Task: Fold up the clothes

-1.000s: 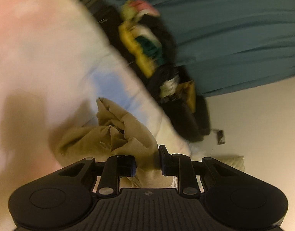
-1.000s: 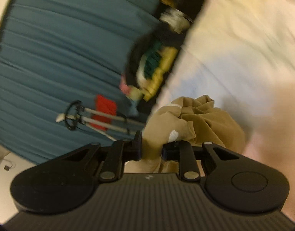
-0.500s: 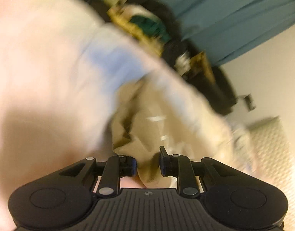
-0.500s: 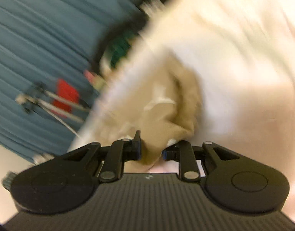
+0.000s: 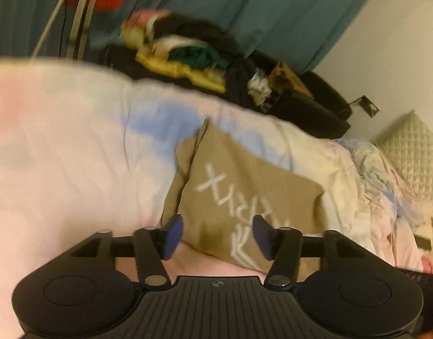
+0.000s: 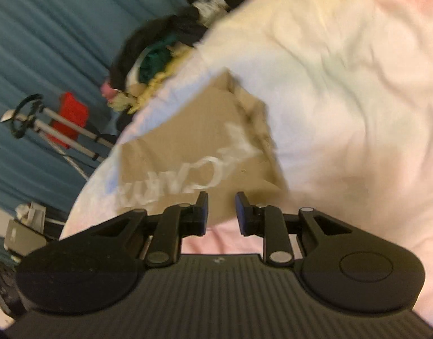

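Left hand-held gripper (image 5: 216,236) opening, tan shirt (image 5: 244,192) just ahead on bedspread (image 5: 75,155)

Left gripper (image 5: 218,236): matte black body, ribbed centre plate with a small round emblem, round domed housings lower left and lower right, silver pivot screws on the link arms, blue-faced pads (image 5: 173,233). Right gripper (image 6: 221,212): same black build, ribbed plate, silver screws, dark pads.

Pale pink-and-blue quilted bed cover (image 5: 75,147); behind, teal pleated curtain (image 5: 273,8), dark heap of mixed clothing (image 5: 194,56) (blurred), red box (image 6: 71,118).
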